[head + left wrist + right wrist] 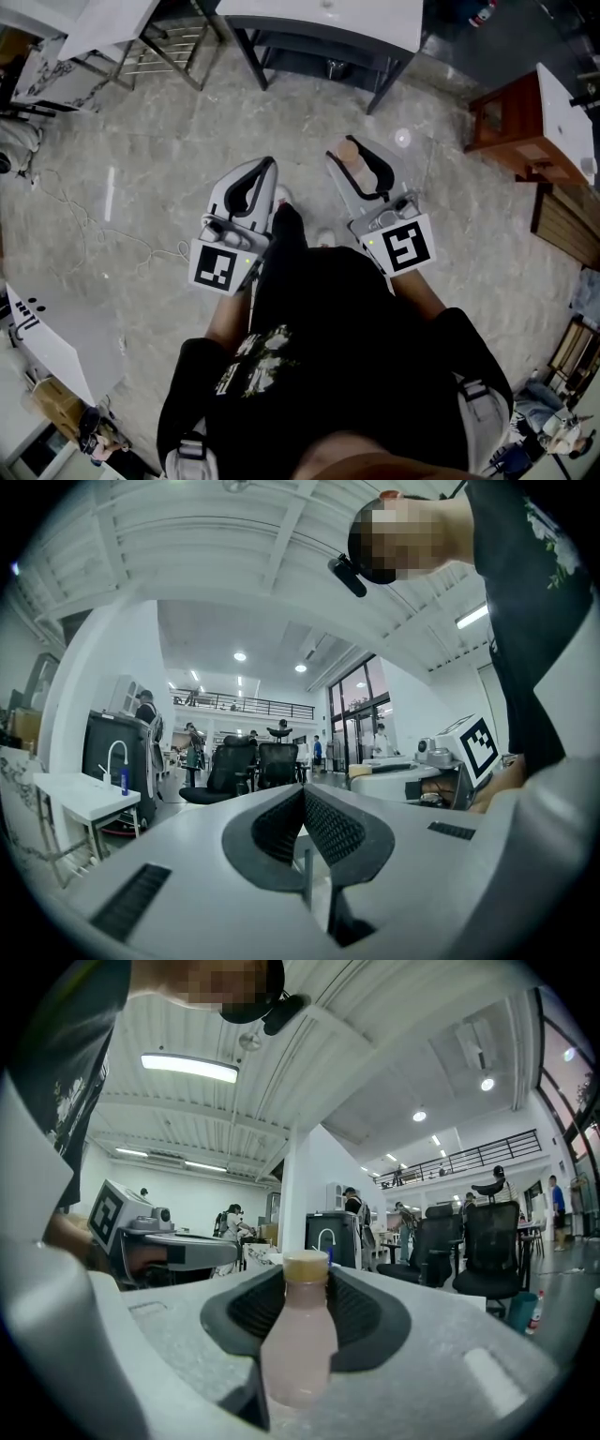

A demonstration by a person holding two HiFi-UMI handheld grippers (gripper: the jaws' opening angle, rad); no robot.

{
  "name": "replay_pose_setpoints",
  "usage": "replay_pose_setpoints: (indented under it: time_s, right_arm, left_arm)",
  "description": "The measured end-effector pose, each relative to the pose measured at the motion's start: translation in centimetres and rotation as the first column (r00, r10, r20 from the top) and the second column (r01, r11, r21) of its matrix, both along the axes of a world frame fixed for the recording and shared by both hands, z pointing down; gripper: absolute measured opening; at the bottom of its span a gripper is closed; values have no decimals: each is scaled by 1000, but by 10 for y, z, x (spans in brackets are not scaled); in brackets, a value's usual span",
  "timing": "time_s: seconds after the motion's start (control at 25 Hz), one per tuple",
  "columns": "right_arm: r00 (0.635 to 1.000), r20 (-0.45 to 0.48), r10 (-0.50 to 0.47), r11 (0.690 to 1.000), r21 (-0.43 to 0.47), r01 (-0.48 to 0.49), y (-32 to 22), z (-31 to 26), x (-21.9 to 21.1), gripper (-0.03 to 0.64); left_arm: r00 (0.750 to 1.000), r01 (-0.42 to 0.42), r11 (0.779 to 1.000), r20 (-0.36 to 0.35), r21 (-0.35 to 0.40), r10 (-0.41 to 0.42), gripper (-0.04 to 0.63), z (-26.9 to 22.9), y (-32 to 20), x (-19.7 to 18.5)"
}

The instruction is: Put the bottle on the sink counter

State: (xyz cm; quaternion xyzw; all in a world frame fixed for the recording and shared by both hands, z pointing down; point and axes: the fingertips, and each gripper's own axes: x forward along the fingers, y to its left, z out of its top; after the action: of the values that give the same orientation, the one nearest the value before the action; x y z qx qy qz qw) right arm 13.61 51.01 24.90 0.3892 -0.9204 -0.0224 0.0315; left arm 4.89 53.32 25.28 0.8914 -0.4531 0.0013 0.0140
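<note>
The right hand-held gripper [354, 159] is clamped on the pink bottle [298, 1335], which stands upright with its cap on top. The left hand-held gripper [270, 167] is closed and empty. The white sink table [80, 797] with its faucet lies far ahead, so the right hand likely delivers.

Head view: above the person, aimed steeply down, close over the left gripper [265, 171] and right gripper [352, 155], with the floor [141, 141] beyond.

Left and right gripper views: each mounted low behind its own jaws, facing level and outward. Both share the office chairs [253, 766] and balcony railing [244, 703].
</note>
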Motion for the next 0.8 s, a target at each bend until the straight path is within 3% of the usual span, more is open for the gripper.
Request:
replay_pose_setpoints:
  time_s: [0.24, 0.8]
  right_arm:
    - [1000, 5, 24, 1000, 9, -24, -58, -13, -24, 133]
    - [999, -4, 46, 998, 40, -46, -141, -29, -113, 133]
  left_arm:
    - [1000, -26, 1000, -15, 15, 26, 14, -14, -60, -23]
    - [999, -31, 999, -2, 42, 32, 14, -22, -145, -122]
